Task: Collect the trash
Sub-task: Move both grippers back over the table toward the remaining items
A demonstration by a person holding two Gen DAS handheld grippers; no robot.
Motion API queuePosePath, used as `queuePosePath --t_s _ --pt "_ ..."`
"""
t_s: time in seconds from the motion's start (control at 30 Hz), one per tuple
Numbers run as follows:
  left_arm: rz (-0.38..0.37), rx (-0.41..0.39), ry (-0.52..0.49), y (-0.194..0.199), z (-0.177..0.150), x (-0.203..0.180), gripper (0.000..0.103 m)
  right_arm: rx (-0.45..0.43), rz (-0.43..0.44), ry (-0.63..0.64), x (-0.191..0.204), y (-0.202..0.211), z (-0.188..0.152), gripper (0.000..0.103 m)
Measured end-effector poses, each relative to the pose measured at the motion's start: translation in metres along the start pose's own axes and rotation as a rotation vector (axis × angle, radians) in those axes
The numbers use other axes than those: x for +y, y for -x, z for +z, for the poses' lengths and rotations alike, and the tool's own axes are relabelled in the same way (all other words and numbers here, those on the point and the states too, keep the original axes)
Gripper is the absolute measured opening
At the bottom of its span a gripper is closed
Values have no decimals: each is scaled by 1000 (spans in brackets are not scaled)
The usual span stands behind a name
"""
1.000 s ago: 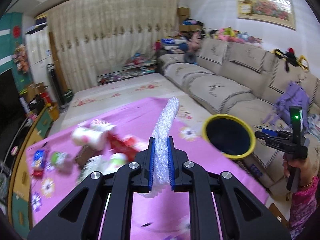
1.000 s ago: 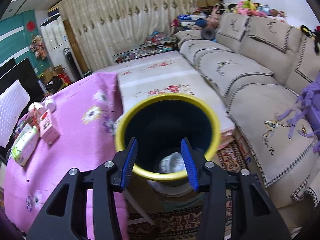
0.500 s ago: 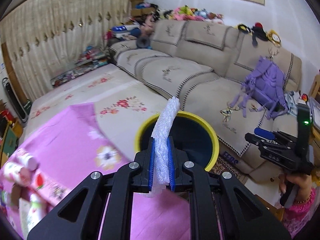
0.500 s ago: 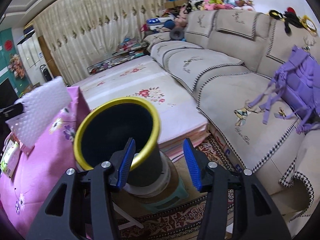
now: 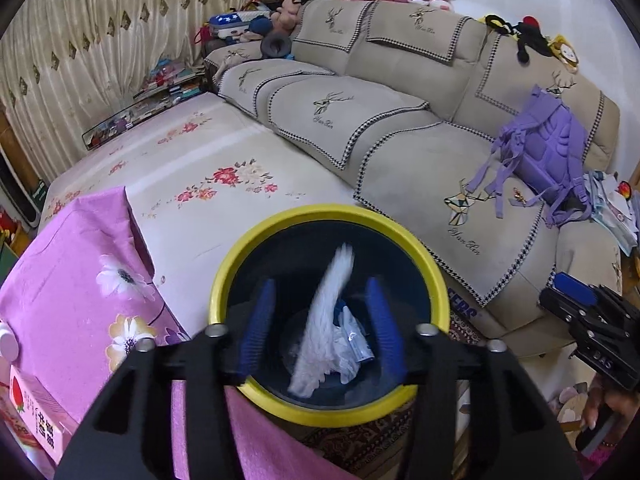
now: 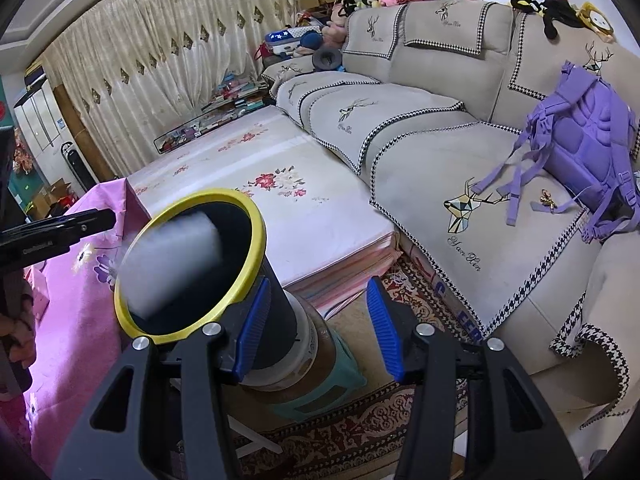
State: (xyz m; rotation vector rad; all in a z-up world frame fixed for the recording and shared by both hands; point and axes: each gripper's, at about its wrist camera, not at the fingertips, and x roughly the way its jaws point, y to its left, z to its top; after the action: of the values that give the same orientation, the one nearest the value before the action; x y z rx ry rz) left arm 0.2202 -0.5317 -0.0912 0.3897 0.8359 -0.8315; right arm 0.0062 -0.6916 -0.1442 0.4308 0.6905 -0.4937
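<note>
A dark bin with a yellow rim (image 5: 424,258) stands beside the pink-clothed table. My left gripper (image 5: 320,320) hangs right over its mouth, jaws opening, and the white bubble wrap strip (image 5: 328,320) drops blurred between the blue pads, touching neither. Other pale trash lies at the bin's bottom. In the right wrist view the same bin (image 6: 256,240) is at lower left, with the bubble wrap (image 6: 172,260) blurred in its mouth. My right gripper (image 6: 316,332) stands open and empty to the right of the bin, above the rug.
The bin sits on a white tub atop a teal stool (image 6: 344,384). A pink flowered tablecloth (image 5: 72,280) with a strawberry carton (image 5: 32,416) lies left. Beige sofa (image 5: 400,120) with a purple backpack (image 5: 548,160) is behind; a patterned rug (image 6: 400,412) covers the floor.
My left gripper swung from the table to above the bin and let go of the bubble wrap, which now falls into the bin. The right gripper drew away to the bin's right.
</note>
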Motion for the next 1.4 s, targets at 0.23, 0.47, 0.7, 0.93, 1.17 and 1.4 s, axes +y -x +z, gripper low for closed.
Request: queuePosePath --t_s 0.23,0.47,0.7,0.93,1.17,1.4 --pt "10 -70 44 51 -16 21 58 2 17 11 12 1 -3 48" --pt "78 -230 149 178 -76 62 87 18 76 68 50 2 -8 48" --pt "258 -291 304 273 -169 128 93 49 231 207 137 4 -19 49" --pt "378 -300 484 332 -265 184 93 104 401 379 239 4 -34 49" --pt "411 -307 572 348 -308 210 93 122 530 581 333 2 -48 49" --pt "392 -301 571 342 -308 212 93 106 557 718 389 -15 -55 61"
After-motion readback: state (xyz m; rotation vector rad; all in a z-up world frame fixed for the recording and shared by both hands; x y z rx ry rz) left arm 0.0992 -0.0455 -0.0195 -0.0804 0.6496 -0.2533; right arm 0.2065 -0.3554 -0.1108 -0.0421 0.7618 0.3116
